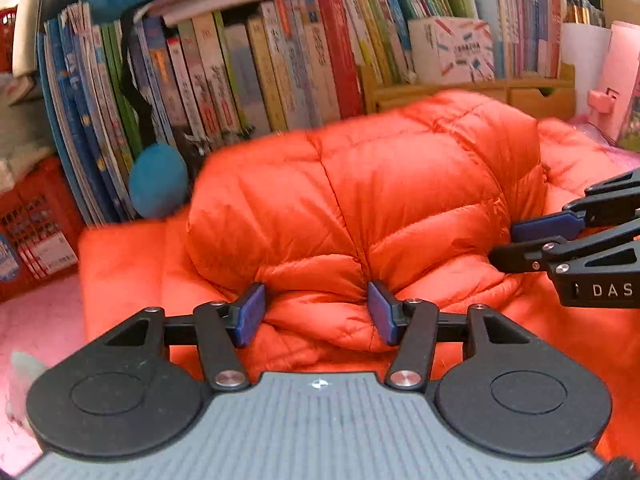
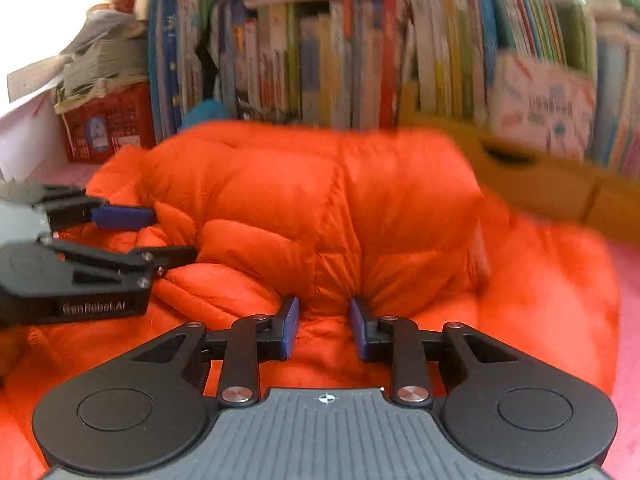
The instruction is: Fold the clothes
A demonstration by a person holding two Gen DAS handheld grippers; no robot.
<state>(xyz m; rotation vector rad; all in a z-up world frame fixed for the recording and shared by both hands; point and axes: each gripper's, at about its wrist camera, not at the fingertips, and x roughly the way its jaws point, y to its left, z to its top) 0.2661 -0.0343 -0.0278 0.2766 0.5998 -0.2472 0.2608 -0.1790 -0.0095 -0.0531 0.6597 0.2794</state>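
Left wrist view: the left tongs (image 1: 316, 314) stand half apart at the near edge of the orange jacket (image 1: 380, 196), a puffed fold bulging between the pads (image 1: 251, 314), not pinched.
Jacket: heaped on the pink surface (image 1: 40, 332), before a row of books (image 1: 248, 68).
Right wrist view: the right tongs (image 2: 325, 328) are narrow, pads just clear of the jacket's fold; the left tongs reach in beside them.

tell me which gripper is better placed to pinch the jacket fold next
Right, marginally: the right gripper has narrower jaws straddling a ridge of the orange jacket; the left gripper stands wider.
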